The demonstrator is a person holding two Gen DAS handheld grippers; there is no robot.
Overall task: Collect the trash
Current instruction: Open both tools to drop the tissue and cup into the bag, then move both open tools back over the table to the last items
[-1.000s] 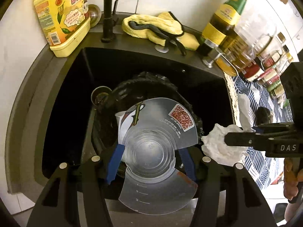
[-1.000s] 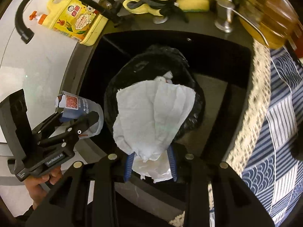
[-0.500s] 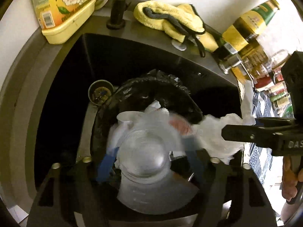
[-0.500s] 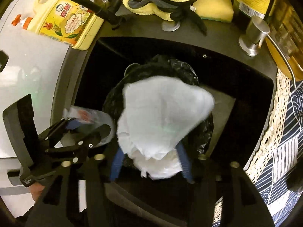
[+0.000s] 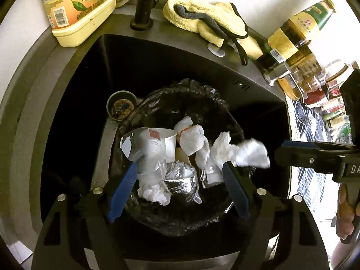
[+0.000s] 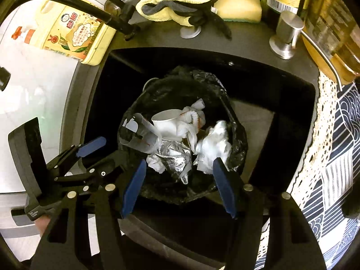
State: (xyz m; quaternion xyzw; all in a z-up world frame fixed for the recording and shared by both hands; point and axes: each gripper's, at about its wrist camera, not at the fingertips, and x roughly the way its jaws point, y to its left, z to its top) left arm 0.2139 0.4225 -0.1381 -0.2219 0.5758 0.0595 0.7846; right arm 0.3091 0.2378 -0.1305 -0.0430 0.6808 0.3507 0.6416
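Observation:
A black trash bag (image 5: 180, 222) (image 6: 171, 193) stands open in the dark sink (image 5: 74, 103), holding tissues, crumpled foil (image 5: 180, 177) and a white paper cup (image 5: 168, 139). A clear plastic cup (image 5: 139, 148) (image 6: 139, 135) lies tilted at the bag's left rim. A white paper wad (image 5: 247, 153) (image 6: 213, 144) rests at the right rim. My left gripper (image 5: 178, 173) (image 6: 99, 155) hovers open above the bag, gripping nothing. My right gripper (image 6: 178, 168) (image 5: 285, 153) is over the bag too; its jaws are opening with nothing between them.
A yellow detergent bottle (image 5: 78, 6) and black faucet (image 5: 146, 2) stand behind the sink. A yellow cloth (image 5: 202, 18), a sponge (image 6: 238, 6), glass bottles (image 5: 292, 36) and a steel knob (image 6: 285, 38) crowd the back right. A drain strainer (image 5: 121, 108) sits left; patterned cloth (image 6: 337, 157) lies right.
Both grippers opened. The clear cup left my left gripper and the white paper left my right gripper; both now lie in the bag. The left gripper came lower over the bag.

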